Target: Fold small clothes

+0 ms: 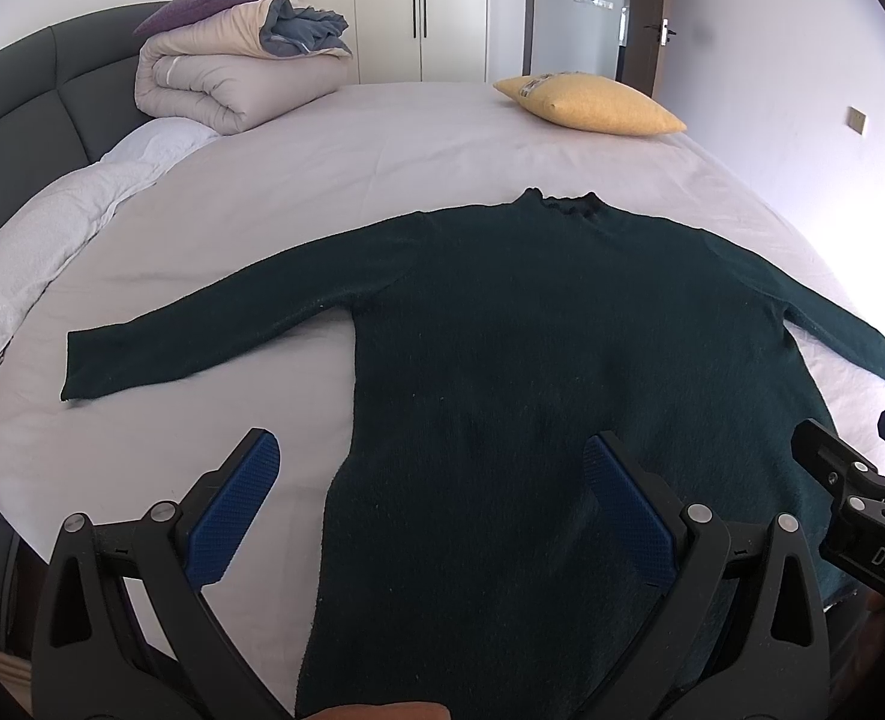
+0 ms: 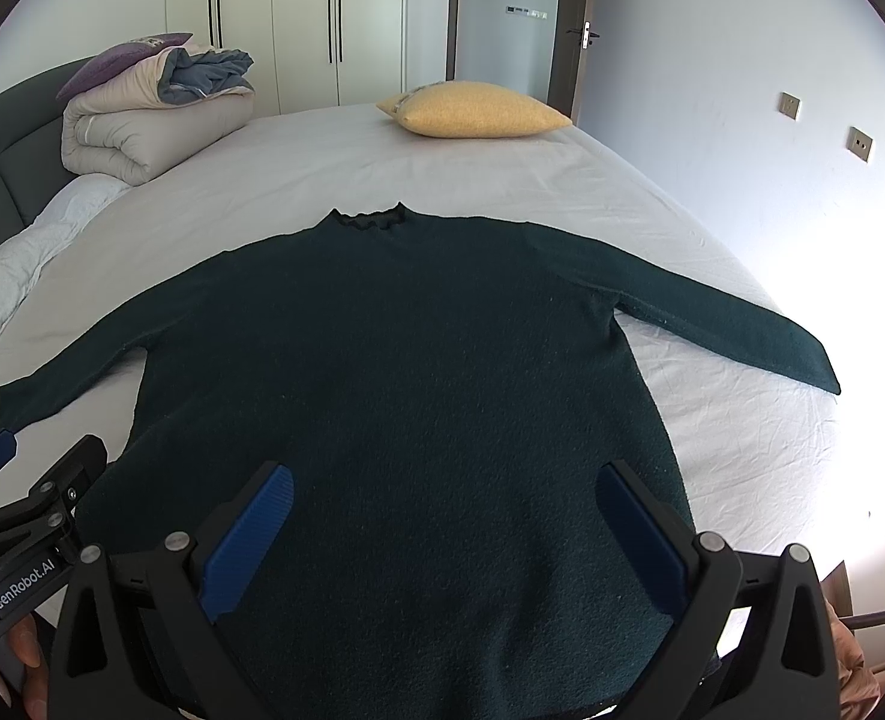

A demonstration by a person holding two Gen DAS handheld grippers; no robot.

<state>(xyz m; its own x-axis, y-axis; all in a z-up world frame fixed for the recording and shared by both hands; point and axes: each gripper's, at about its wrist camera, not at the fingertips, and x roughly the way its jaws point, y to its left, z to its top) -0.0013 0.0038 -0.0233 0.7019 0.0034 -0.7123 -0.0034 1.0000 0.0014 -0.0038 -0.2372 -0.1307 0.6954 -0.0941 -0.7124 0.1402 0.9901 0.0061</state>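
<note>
While sweater [image 2: 382, 372] lies flat, yellow pillow [image 2: 478, 110] beyond

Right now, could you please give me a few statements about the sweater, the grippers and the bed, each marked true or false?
1. The dark green sweater lies flat with both sleeves spread out. True.
2. The left gripper is clamped on a sleeve. False: its jaws are open and hold nothing.
3. The right gripper is open above the sweater's lower part. True.
4. The yellow pillow rests on the sweater. False: it lies apart, beyond the collar.
5. A rolled duvet sits near the headboard. True.
</note>
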